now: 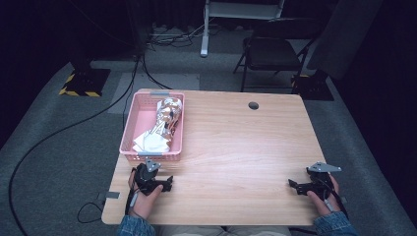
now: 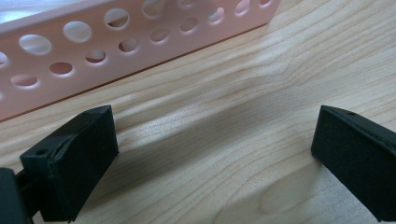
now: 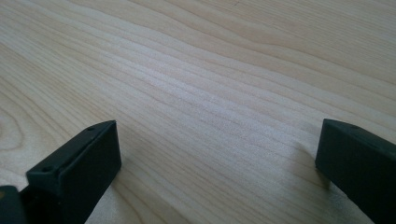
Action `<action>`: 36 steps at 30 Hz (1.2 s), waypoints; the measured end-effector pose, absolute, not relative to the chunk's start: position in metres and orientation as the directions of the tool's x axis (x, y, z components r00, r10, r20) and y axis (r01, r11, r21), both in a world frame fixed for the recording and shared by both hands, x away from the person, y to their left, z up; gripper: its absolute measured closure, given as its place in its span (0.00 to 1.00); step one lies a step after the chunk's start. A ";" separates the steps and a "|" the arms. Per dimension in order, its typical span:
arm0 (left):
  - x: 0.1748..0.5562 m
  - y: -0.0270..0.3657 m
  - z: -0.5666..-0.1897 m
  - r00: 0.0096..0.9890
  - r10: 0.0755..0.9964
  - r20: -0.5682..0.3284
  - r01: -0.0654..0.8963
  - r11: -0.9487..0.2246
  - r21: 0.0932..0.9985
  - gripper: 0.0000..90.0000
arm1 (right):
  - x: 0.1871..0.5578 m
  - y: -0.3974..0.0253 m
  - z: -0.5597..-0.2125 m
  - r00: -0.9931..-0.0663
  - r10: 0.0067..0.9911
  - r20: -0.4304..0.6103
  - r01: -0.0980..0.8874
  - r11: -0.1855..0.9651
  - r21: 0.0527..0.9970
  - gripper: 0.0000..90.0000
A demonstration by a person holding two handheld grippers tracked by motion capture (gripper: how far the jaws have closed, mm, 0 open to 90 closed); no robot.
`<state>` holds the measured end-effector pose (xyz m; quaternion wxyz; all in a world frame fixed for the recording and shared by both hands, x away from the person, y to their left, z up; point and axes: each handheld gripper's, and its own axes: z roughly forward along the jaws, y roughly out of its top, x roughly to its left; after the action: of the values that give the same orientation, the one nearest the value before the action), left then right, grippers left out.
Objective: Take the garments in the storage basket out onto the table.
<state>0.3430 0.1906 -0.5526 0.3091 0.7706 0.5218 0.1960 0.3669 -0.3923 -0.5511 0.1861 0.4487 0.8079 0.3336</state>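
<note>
A pink perforated basket (image 1: pixel 129 125) stands at the table's left. Inside it lie a shiny crinkled foil-like packet (image 1: pixel 166 115) and folded white papers (image 1: pixel 150 141). My left gripper (image 1: pixel 167 184) rests on the wood just in front of the basket, open, nothing between its jaws. In the left gripper view the basket wall (image 2: pixel 116 42) runs across the top, a short way beyond the left gripper (image 2: pixel 215 149). My right gripper (image 1: pixel 294 185) lies open on the table near its right front edge. In the right gripper view the right gripper (image 3: pixel 217 158) has bare wood between its jaws.
The wooden table (image 1: pixel 236 147) has a round cable hole (image 1: pixel 253 105) at its back. Beyond it stand a folding chair (image 1: pixel 273 49) and a white desk leg (image 1: pixel 205 29) on grey carpet. Black cables (image 1: pixel 59 132) run over the floor at left.
</note>
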 end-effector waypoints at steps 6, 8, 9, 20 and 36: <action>0.343 0.191 -0.553 0.380 0.925 -0.019 0.683 -0.266 0.680 0.00 | 0.367 -0.392 -0.551 -0.528 0.849 -0.001 0.601 0.375 0.706 0.00; 0.343 0.191 -0.553 0.380 0.925 -0.020 0.683 -0.266 0.680 0.00 | 0.367 -0.392 -0.551 -0.530 0.848 -0.002 0.600 0.376 0.706 0.00; 0.343 0.191 -0.553 0.380 0.925 -0.020 0.683 -0.266 0.680 0.00 | 0.368 -0.392 -0.551 -0.530 0.848 -0.002 0.599 0.377 0.706 0.00; 0.343 0.190 -0.553 0.377 0.926 -0.020 0.684 -0.264 0.680 0.00 | 0.368 -0.392 -0.551 -0.531 0.847 -0.003 0.599 0.378 0.706 0.00; 0.341 0.189 -0.551 0.356 0.934 -0.030 0.688 -0.240 0.685 0.02 | 0.368 -0.392 -0.551 -0.531 0.847 -0.002 0.600 0.378 0.706 0.00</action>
<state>0.3412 0.1895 -0.5514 0.3116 0.7620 0.5320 0.1979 0.3680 -0.3921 -0.5510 0.1856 0.4472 0.8089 0.3336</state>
